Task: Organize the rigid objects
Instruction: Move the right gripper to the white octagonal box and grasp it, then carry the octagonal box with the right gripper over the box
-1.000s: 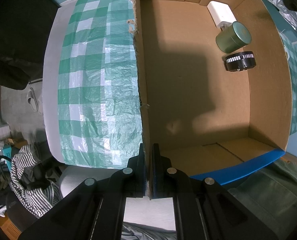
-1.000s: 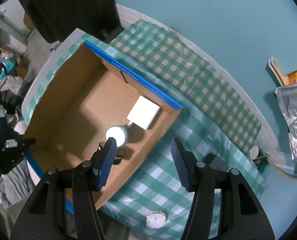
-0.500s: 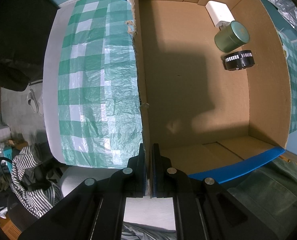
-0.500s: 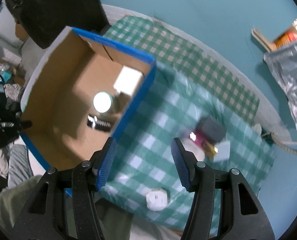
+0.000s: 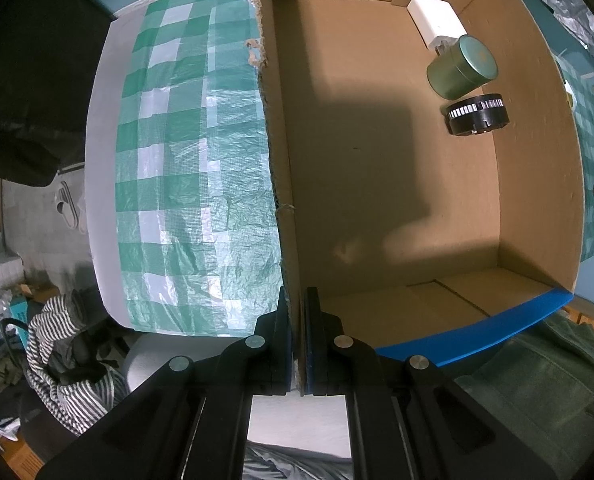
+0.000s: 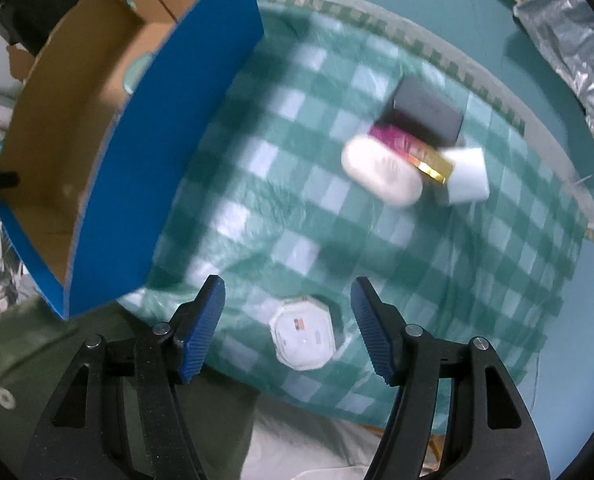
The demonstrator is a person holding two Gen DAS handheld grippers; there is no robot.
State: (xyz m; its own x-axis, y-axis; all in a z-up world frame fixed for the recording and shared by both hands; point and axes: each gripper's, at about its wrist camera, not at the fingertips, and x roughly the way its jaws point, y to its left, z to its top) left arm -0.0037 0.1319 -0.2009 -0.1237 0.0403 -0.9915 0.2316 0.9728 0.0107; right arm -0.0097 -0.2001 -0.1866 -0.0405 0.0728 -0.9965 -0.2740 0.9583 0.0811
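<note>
My left gripper is shut on the near wall of the cardboard box. Inside the box lie a white charger, a green round tin and a black round part. My right gripper is open and empty, just above a white octagonal lid near the table's front edge. Farther off on the cloth lie a white oval case, a magenta-and-gold box, a black box and a white block. The box shows from outside in the right wrist view.
A green checked cloth covers the table. Crinkled silver foil lies at the far right. Striped clothing lies on the floor to the left of the table.
My right gripper has swung away from over the box to the right and down toward the cloth, now over the white octagonal lid. The left gripper has kept its hold on the box wall.
</note>
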